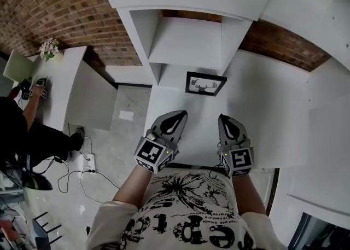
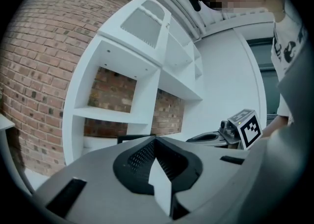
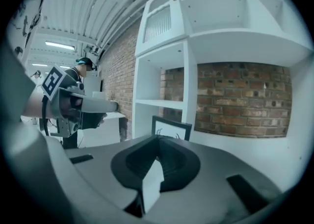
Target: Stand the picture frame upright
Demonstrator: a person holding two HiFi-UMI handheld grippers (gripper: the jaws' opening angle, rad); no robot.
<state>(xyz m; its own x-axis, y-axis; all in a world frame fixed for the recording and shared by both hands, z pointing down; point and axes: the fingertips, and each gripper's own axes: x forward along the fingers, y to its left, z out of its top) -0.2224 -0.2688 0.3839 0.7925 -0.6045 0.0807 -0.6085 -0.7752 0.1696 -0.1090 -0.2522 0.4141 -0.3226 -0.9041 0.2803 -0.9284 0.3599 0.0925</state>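
Note:
The picture frame, black-edged with a white antler print, stands upright on the white counter at the foot of the shelf unit. In the right gripper view the picture frame rises just beyond the jaw tips; in the left gripper view only the dark top edge of the picture frame shows. My left gripper and right gripper hover side by side in front of the frame, well short of it. The jaws of both are shut with nothing between them.
A white shelf unit backed by a brick wall stands behind the counter. To the left a lower white table carries a small flower pot. Another person works there. Cables lie on the floor.

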